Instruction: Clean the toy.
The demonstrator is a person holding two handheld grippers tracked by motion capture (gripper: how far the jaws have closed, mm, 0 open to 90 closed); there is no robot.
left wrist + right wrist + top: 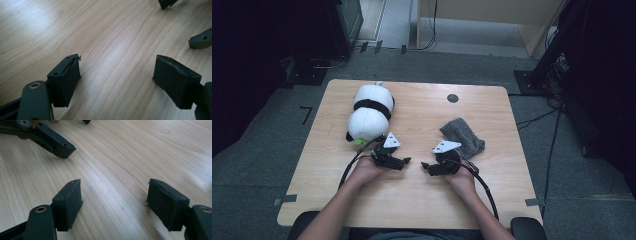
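A white plush toy with a black band (369, 112) lies at the table's back left. A crumpled grey cloth (462, 136) lies right of the middle. My left gripper (407, 161) rests low on the wood just in front of the plush and points right. Its jaws stand open over bare wood in the left gripper view (116, 65). My right gripper (424, 166) sits in front of the cloth and points left, tip to tip with the other. Its jaws are open too, with nothing between them (113, 188).
The wooden table (422, 200) has a small dark round disc (452, 98) near its back edge. Black cables trail from both grippers toward the front edge. Grey carpet and dark equipment stands surround the table.
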